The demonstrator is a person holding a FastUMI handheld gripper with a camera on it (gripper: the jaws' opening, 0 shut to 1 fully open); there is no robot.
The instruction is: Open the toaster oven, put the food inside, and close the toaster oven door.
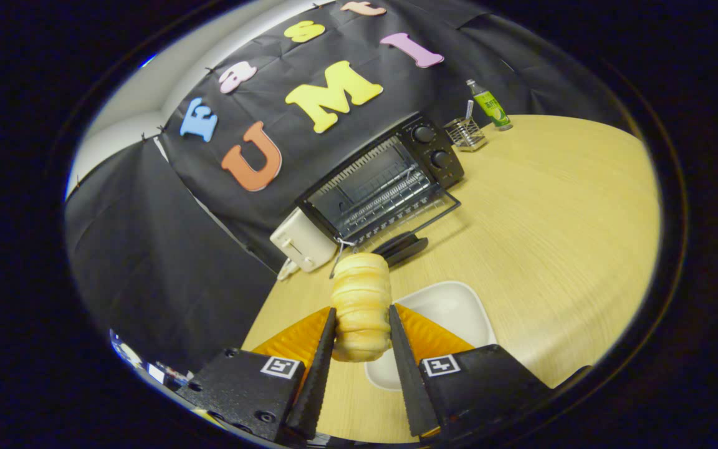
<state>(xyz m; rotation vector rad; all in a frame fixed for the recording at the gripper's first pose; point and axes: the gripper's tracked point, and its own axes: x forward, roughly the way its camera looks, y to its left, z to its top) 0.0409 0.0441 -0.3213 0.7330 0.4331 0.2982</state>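
Observation:
My gripper (362, 340) is shut on a pale ridged bread roll (361, 299), both fingers pressing its sides, and holds it lifted above the wooden table (552, 212). Beyond the roll stands the black toaster oven (384, 181) against the booth wall, its glass door (412, 227) folded down flat onto the table and the wire rack inside showing. A white square plate (452, 308) lies on the table just under and right of the fingers, with nothing on it that I can see.
A white toaster (301, 240) sits left of the oven. Right of the oven stand a small wire basket (465, 133) and a green-labelled bottle (490, 106). Broad bare tabletop stretches to the right.

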